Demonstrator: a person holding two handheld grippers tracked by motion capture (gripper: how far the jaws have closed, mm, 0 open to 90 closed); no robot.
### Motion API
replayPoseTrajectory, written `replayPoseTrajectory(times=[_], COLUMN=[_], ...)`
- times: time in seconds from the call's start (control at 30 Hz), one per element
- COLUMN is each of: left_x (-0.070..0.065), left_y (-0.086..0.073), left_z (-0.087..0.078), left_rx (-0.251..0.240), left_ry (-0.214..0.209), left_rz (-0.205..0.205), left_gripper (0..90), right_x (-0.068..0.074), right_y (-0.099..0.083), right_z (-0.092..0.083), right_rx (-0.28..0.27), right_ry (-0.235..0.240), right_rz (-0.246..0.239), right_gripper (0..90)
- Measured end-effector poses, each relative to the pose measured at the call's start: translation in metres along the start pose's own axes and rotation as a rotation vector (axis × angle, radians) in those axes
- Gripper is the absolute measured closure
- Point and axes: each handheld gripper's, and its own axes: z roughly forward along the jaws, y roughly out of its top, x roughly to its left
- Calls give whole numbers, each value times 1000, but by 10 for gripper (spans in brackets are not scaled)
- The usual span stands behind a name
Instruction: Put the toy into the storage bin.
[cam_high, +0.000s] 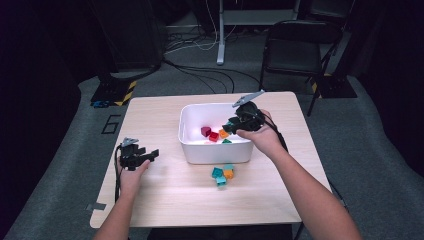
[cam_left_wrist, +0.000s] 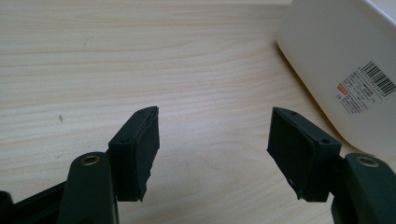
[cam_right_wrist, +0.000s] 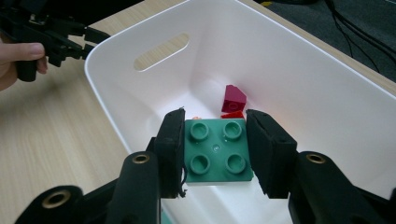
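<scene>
Above white bin (cam_right_wrist: 299, 84), green brick (cam_right_wrist: 215, 151) between right tongs (cam_right_wrist: 214, 151)

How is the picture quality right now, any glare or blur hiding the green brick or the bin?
High view: room dark, table lit, white bin floor glares, bricks small and soft. Right gripper view: green brick sharp between the fingers, bin wall evenly bright. Left gripper view: crisp wood grain, the bin's label too small to read.
</scene>
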Motion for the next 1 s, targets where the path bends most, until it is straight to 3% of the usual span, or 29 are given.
replayPoseTrajectory(times=[0.3,0.67,1.0], left_x=[0,1,2], left_y=[0,0,0], left_z=[1,0,-1], left_rx=[-2,0,-2], left_ry=[0,-2,0], left_rz=[4,0,-2], left_gripper=[336,336,336], right_x=[-11,-17,-19], right_y=[10,17,16], right_z=[20,43,40], right_rx=[7,31,36], right_ry=[-15,-34,-56], right_rz=[46,62,79], right_gripper=[583,582,539])
